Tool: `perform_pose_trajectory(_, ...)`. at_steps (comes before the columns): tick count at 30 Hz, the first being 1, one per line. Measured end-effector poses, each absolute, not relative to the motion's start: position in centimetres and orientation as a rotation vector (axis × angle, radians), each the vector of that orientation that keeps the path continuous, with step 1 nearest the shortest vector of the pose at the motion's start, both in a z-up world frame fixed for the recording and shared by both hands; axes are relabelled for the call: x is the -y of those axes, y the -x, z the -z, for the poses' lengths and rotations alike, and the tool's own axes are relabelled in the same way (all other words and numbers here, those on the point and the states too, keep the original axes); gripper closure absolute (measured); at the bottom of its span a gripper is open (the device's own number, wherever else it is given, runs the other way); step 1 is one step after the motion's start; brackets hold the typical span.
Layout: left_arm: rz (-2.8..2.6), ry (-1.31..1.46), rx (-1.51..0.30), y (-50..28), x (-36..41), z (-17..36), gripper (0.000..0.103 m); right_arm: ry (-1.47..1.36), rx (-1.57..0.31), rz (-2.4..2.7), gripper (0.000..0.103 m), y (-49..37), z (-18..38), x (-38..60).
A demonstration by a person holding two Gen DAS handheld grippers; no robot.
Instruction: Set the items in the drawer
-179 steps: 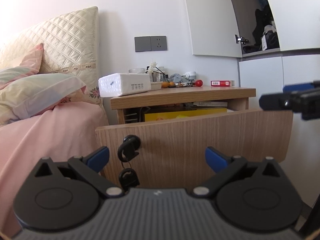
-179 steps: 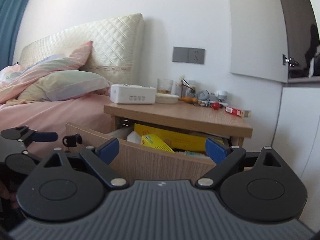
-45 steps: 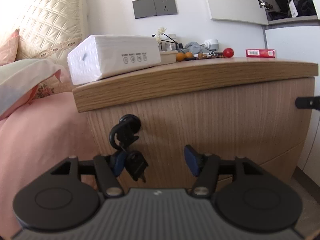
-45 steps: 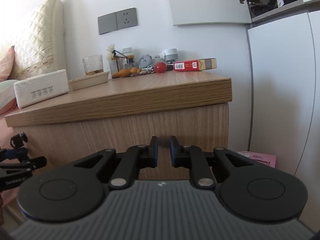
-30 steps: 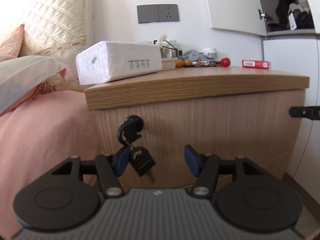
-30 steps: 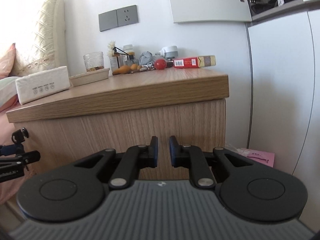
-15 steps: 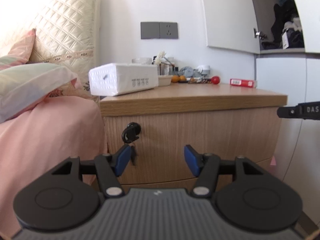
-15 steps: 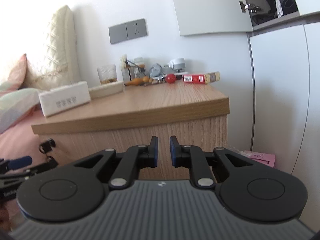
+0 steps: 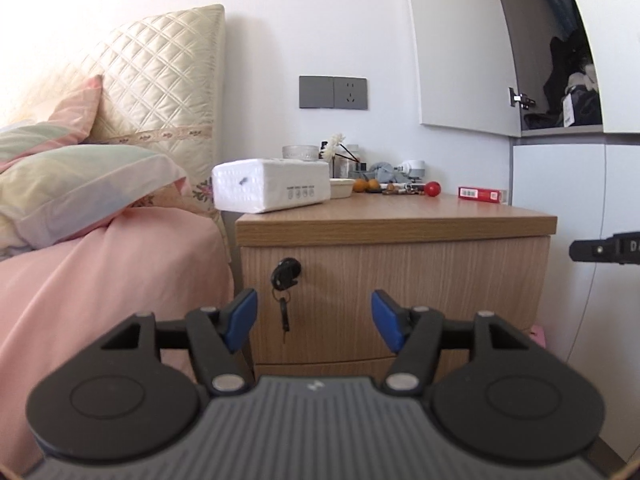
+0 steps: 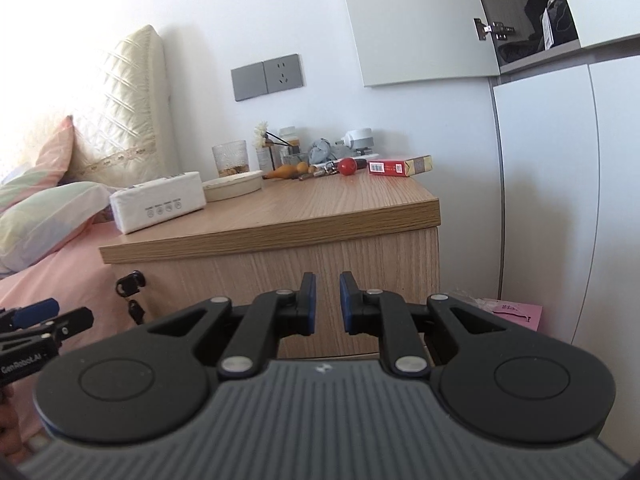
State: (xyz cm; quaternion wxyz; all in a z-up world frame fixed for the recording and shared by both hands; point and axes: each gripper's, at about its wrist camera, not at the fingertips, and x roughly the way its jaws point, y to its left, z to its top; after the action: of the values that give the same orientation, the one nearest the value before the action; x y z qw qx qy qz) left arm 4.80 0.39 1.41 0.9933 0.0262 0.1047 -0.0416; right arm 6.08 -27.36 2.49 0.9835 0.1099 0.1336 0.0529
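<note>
The drawer (image 9: 396,288) sits flush in the nightstand (image 9: 394,220), contents out of sight, keys (image 9: 285,280) dangling at nine o'clock on its front. The left gripper (image 9: 313,320) hangs well spread and empty before it; the right gripper (image 10: 325,306) is nearly closed, a slim gap, holding nothing. Risk: a careless swing could snag the dangling keys, or knock the tissue pack (image 10: 158,202) overhanging the top's edge.

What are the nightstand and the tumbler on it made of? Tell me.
Nightstand: light wood or wood-look laminate with a matte finish; straight grain lines run across its top and front, so veneer can't be ruled out.
Tumbler: apparently clear ribbed glass; the wall shows through it and its rim glints.
</note>
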Motion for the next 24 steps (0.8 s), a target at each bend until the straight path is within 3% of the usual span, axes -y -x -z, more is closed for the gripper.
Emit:
perform_pose_trajectory(18, 0.107, -0.020, -0.161, 0.1, -0.8, -1.2, 0.033, -0.158, -0.185, -0.118, 0.087, -1.0, -2.0, 26.2)
perform_pose_trajectory(24, 0.098, -0.035, -0.143, 0.4, -0.6, -1.0, 0.027, -0.126, -0.144, -0.114, 0.087, 0.6, -2.0, 25.7)
